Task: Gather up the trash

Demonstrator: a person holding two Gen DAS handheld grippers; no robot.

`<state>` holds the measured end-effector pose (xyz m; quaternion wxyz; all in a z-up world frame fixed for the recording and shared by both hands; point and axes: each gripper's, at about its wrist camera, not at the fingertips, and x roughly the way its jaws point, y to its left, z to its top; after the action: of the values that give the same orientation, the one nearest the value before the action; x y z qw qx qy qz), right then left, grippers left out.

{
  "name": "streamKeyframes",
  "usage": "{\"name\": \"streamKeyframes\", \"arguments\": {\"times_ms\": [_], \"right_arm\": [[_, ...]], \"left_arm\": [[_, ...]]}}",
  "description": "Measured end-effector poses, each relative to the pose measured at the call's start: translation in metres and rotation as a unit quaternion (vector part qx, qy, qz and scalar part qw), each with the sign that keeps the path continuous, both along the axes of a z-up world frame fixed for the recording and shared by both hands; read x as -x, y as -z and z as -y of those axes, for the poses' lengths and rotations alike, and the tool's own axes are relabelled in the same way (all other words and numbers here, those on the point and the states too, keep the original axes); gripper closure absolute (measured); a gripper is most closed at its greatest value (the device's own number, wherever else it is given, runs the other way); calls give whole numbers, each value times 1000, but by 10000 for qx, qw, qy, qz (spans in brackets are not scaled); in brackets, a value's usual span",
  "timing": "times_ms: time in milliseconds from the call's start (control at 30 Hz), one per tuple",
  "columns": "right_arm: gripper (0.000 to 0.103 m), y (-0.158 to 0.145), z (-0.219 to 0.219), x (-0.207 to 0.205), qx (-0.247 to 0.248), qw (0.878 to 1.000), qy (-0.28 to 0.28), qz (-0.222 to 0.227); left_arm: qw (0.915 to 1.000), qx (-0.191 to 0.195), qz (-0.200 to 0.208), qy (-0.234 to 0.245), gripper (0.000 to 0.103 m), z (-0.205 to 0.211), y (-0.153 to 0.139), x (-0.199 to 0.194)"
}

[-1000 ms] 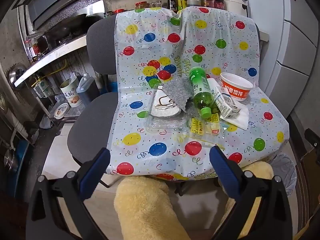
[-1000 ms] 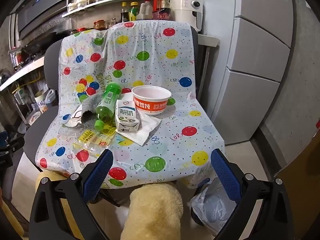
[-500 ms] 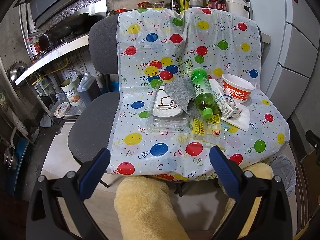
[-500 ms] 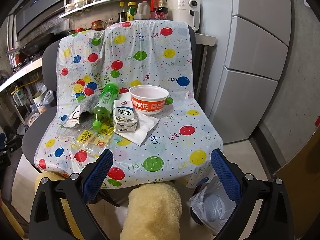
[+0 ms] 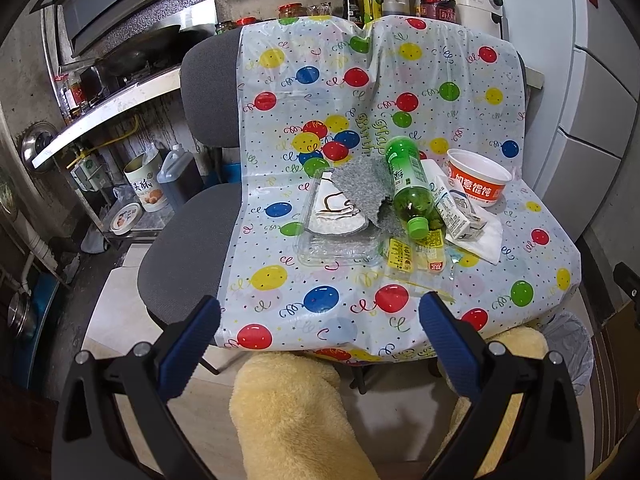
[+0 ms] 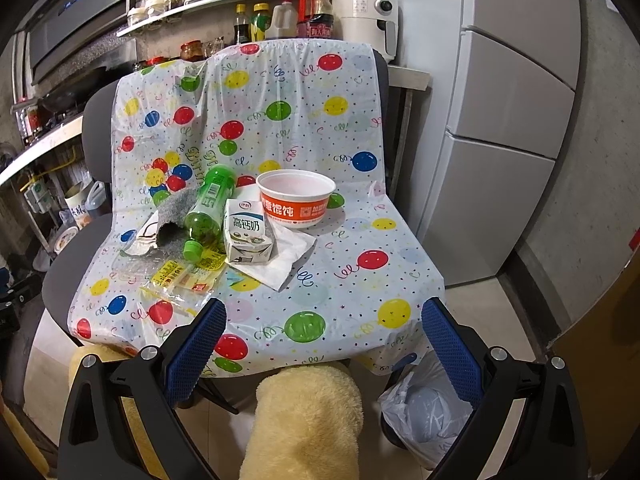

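Trash lies on a balloon-print cover [image 5: 320, 296] over chair seats: a green bottle [image 5: 408, 188] on its side, a milk carton [image 5: 456, 212], a red and white paper bowl [image 5: 478, 182], a white napkin [image 5: 486, 240], yellow wrappers [image 5: 412, 252], a clear plastic tray [image 5: 336, 236] and a grey cloth [image 5: 360, 190]. They also show in the right wrist view: bottle [image 6: 208, 208], carton [image 6: 246, 232], bowl [image 6: 296, 198]. My left gripper [image 5: 320, 320] and right gripper [image 6: 322, 320] are both open and empty, held in front of the seat edge.
A bin lined with a plastic bag [image 6: 424, 404] stands on the floor at the right, below the seat. A fridge [image 6: 500, 120] is at the right. Shelves with bottles [image 6: 280, 20] are behind. Yellow fleece-covered legs [image 6: 304, 420] are below the grippers.
Both grippers have moved slightly closer to the seat and its trash. Both stay open. Nothing on the cover has moved.
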<state>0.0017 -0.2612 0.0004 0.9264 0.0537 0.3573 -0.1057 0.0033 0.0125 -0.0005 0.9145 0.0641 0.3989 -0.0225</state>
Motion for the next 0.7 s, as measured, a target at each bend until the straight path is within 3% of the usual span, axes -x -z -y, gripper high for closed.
{"name": "streamKeyframes", "arguments": {"times_ms": [700], "right_arm": [[6,-2,2,0,25,10000,59,-2]], "left_arm": [[10000,0,22,-15,7,-3,-2,0]]}}
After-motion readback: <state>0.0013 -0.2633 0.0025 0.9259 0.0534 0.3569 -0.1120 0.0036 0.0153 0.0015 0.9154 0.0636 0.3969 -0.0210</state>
